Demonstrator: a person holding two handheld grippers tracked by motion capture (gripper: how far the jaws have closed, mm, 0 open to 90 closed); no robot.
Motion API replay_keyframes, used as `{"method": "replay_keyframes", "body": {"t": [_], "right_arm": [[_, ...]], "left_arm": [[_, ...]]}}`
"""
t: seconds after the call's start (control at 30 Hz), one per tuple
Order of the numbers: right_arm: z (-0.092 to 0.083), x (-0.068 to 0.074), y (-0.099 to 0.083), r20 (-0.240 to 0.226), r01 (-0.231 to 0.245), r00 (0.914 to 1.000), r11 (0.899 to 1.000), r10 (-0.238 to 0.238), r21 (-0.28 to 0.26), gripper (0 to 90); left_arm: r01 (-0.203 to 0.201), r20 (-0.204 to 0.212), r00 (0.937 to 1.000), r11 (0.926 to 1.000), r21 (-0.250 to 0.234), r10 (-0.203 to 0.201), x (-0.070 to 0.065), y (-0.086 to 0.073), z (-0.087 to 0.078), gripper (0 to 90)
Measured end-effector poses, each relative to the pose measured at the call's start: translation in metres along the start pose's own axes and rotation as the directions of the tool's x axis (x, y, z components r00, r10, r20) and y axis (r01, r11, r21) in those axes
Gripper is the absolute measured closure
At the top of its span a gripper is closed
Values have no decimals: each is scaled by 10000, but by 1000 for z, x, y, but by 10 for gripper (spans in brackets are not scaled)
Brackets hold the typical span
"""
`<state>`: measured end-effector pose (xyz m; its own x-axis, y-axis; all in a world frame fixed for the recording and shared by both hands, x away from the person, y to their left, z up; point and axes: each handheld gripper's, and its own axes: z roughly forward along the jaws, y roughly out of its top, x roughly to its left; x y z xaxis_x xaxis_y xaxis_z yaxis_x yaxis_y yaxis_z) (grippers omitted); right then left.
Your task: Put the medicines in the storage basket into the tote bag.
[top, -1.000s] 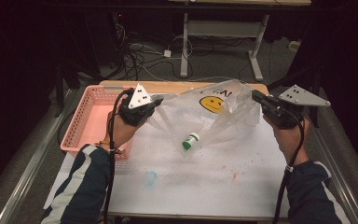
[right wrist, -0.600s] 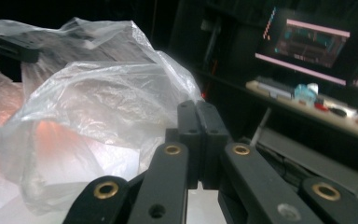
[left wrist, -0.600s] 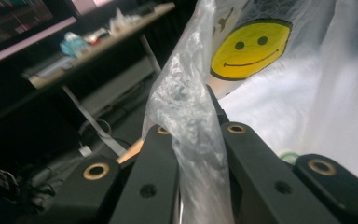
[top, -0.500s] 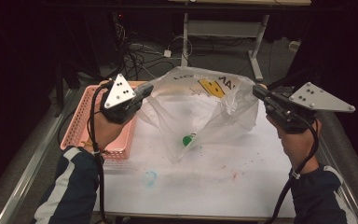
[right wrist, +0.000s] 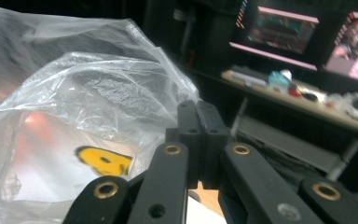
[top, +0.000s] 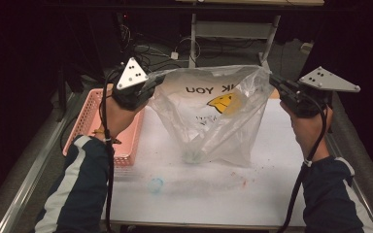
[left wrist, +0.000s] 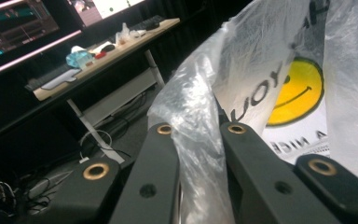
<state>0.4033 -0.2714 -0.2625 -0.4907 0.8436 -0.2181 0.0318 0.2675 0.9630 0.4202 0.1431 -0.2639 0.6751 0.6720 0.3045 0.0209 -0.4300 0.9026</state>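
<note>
Left gripper (top: pixel 156 80), right gripper (top: pixel 273 80) clamped on plastic bag (top: pixel 213 116) edges (bag aloft).

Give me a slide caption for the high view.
Two tools hold a clear plastic bag open above the white table.

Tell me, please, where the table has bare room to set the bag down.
The white table is bare on the near right, between the hanging plastic bag and the right forearm. The left is crowded: the pink basket, and a small blue cap near the front edge.

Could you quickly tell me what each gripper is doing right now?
Left gripper: shut on the plastic bag.
Right gripper: shut on the bag's other edge.
</note>
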Motion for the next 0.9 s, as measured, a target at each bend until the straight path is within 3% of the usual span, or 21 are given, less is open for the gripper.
{"method": "replay_keyframes", "body": {"t": [0.13,0.23,0.33,0.43,0.53,0.63,0.7,0.9], "right_arm": [[21,-18,-10,447,-184,9989,9983,159,548,900],[33,-33,-16,891,-340,9956,9967,274,735,900],[43,-44,-18,1150,-414,9929,9936,292,1048,900],[51,-50,-17,1454,-253,9894,9912,63,1298,900],[59,-55,-18,1723,-110,9849,9873,-167,1582,900],[66,-61,-22,2021,-69,9789,9823,-316,1873,900],[68,-65,-26,2056,-289,9786,9816,-107,1888,900],[69,-66,-34,2051,-614,9785,9782,198,1984,900]], "left_arm": [[-87,-325,9994,9993,372,99,5,5,28,836],[118,-381,9992,9992,384,-104,11,9,43,822],[-76,-863,9962,9977,669,134,11,15,56,775],[-25,-1330,9910,9957,923,149,11,21,67,667],[539,-2032,9782,9975,455,-436,11,26,68,445],[973,-1753,9798,9953,-19,-961,13,30,62,366],[880,-1696,9817,9961,3,-867,13,31,58,318],[914,-736,9929,9955,-267,-932,7,28,44,240]]}}
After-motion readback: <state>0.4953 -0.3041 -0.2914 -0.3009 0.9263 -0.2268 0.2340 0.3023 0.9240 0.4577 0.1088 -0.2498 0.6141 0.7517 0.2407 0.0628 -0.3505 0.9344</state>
